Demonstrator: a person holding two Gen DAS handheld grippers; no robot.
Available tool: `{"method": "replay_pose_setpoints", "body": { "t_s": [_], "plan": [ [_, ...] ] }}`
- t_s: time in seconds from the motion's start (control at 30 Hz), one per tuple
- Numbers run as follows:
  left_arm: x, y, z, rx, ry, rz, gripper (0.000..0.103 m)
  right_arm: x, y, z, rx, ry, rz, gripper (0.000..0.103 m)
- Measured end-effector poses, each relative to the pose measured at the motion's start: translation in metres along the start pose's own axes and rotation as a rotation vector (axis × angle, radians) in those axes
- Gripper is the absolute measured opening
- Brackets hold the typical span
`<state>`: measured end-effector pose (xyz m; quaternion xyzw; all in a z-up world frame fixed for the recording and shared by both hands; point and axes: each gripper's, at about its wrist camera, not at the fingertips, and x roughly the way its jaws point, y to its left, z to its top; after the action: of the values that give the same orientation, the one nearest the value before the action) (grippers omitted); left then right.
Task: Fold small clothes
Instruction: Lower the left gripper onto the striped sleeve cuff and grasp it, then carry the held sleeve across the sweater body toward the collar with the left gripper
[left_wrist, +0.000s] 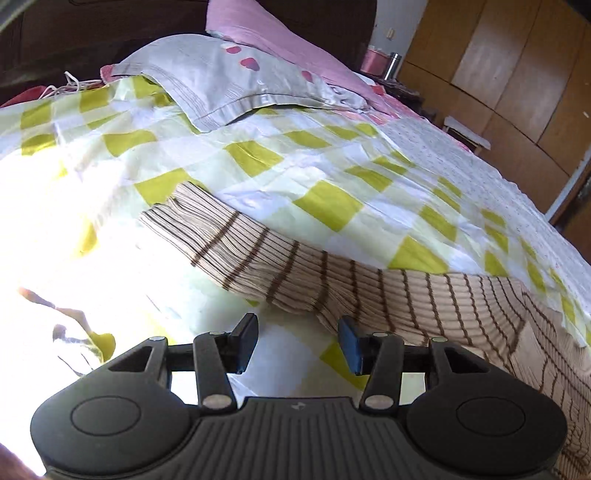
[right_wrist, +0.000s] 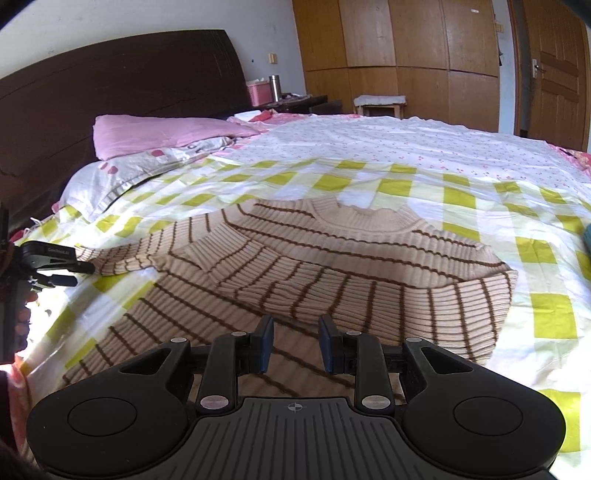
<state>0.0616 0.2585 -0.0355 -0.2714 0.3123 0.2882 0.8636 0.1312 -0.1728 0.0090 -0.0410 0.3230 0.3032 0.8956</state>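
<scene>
A beige ribbed sweater with thin brown stripes (right_wrist: 332, 258) is lying on the yellow-and-white checked bedsheet (right_wrist: 458, 195), toward the near edge of the bed, its round neckline pointing to the far edge. One sleeve is already lying folded across the chest, and that side of the body is doubled into a thick fold. The other sleeve (left_wrist: 236, 240) is stretching out flat toward the headboard side, its cuff resting on the sheet short of the pillows (right_wrist: 159, 155).

The left gripper (left_wrist: 297, 345) is hovering just beside this outstretched sleeve, its fingers standing wide apart and holding nothing; one blue-padded fingertip is sitting at the sleeve's near edge, though whether it is touching the knit is not clear. The right gripper (right_wrist: 296, 343) is hanging over the sweater's lower body near the hem, fingers parted moderately and likewise empty.

The knit is looking soft, limp and fairly thick, so it will likely be light but will sag and drag rather than hold shape. The ribbing should give the pads good friction. The sensible hold is probably the sleeve near its cuff or mid-length, pinching a single layer from the edge, while watching that the loose sheet beneath is not being caught too.
</scene>
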Motion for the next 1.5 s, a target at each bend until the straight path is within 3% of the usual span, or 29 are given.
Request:
{"method": "replay_pose_setpoints", "body": {
  "t_s": [0.27, 0.47, 0.63, 0.83, 0.93, 1.0, 1.07, 1.2, 1.27, 1.5],
  "plan": [
    [0.016, 0.022, 0.013, -0.125, -0.025, 0.002, 0.053, 0.011, 0.019, 0.003, -0.029, -0.001, 0.029, 0.026],
    [0.014, 0.02, 0.018, -0.076, -0.058, 0.055, 0.053, 0.012, 0.008, 0.0, 0.018, 0.017, 0.016, 0.026],
    [0.017, 0.033, 0.021, -0.192, -0.059, 0.034, 0.054, 0.013, 0.006, 0.001, 0.046, 0.019, 0.031, 0.027],
    [0.026, 0.036, 0.022, -0.321, -0.102, 0.034, 0.063, 0.018, 0.021, 0.006, 0.029, 0.01, 0.064, 0.027],
    [0.029, 0.031, 0.022, -0.318, -0.117, 0.057, 0.059, 0.018, 0.023, 0.009, 0.031, 0.004, 0.067, 0.027],
    [0.03, 0.028, 0.024, -0.304, -0.107, 0.063, 0.035, 0.017, 0.022, 0.01, 0.033, 0.003, 0.064, 0.027],
    [0.031, 0.027, 0.025, -0.31, -0.098, 0.03, 0.022, 0.015, 0.021, 0.01, 0.033, 0.003, 0.06, 0.027],
    [0.021, 0.011, 0.029, -0.269, -0.121, -0.027, 0.017, 0.011, 0.02, 0.009, 0.037, -0.001, 0.055, 0.027],
    [0.013, -0.006, 0.03, -0.219, -0.126, -0.093, 0.016, 0.007, 0.018, 0.008, 0.044, -0.008, 0.053, 0.027],
    [-0.024, -0.103, 0.008, 0.025, -0.061, -0.442, 0.013, 0.0, 0.005, 0.009, 0.089, -0.022, 0.021, 0.027]
  ]
}}
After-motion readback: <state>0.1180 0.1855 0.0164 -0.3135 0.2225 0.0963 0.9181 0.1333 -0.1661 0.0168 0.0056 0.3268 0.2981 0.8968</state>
